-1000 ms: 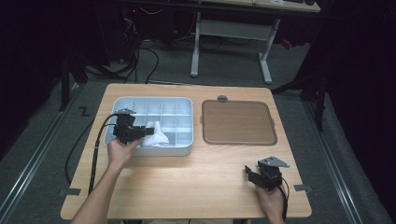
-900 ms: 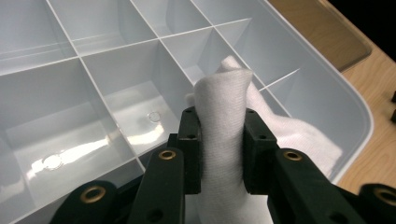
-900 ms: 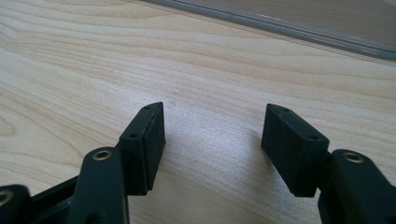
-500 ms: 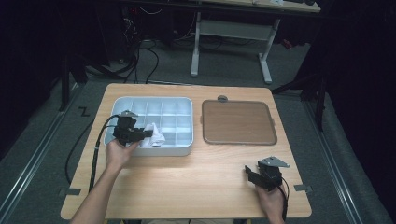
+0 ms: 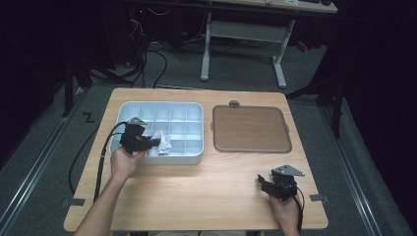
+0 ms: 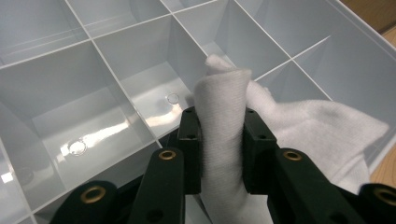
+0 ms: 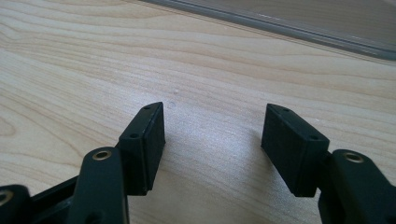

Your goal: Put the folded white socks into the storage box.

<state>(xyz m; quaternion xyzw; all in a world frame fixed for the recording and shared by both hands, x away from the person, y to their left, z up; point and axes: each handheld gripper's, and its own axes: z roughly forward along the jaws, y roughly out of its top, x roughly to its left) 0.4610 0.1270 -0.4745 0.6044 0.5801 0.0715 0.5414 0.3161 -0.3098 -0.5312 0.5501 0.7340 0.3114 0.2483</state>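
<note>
Left gripper (image 6: 219,154) pinches a folded white cloth (image 6: 224,121) over the grey compartment tray (image 5: 194,109).

Jaws clamp a thick fold, so the loose remainder drapes into a front-row cell, probably to wipe the cells. Thin dividers (image 6: 126,98) box in each cell and would obstruct sideways strokes. Right gripper (image 7: 212,140) rests on the wooden table (image 5: 206,191), jaws spread and empty, well apart from the tray. Brown lid (image 5: 250,129) lies just beside the tray.
</note>
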